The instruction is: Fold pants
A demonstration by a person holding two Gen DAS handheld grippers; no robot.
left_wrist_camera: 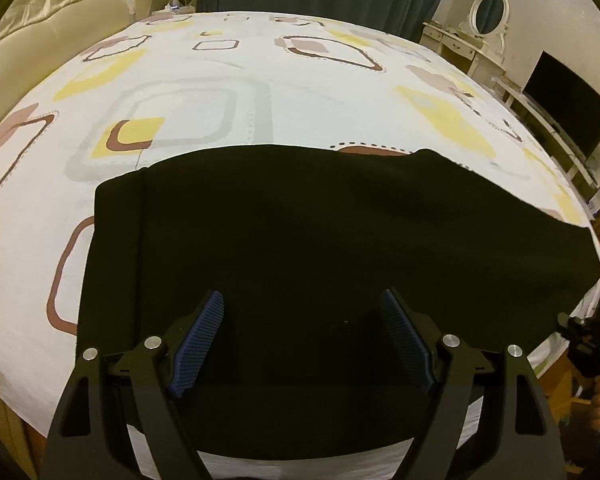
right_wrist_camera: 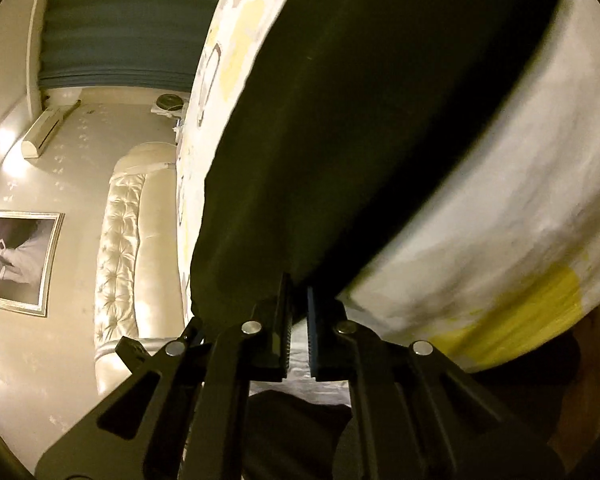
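Two black grippers with ribbed blue pads are working over dark black fabric pants [left_wrist_camera: 284, 240] that are lying spread flat on a white bedsheet [left_wrist_camera: 204, 80] patterned with yellow and brown squares. Left gripper [left_wrist_camera: 302, 312] is hovering above the cloth, fingers wide apart, holding nothing. Right gripper [right_wrist_camera: 299, 308] is pinching the pants' edge [right_wrist_camera: 340, 140], fingers nearly together.

A: Any writing you can read here, a label or brand or number?

B: None. The bedsheet [left_wrist_camera: 228, 68] carries only coloured shapes, the framed picture [right_wrist_camera: 16, 260] on the wall is a photograph without a caption, and the black pants [left_wrist_camera: 284, 240] show no tag.
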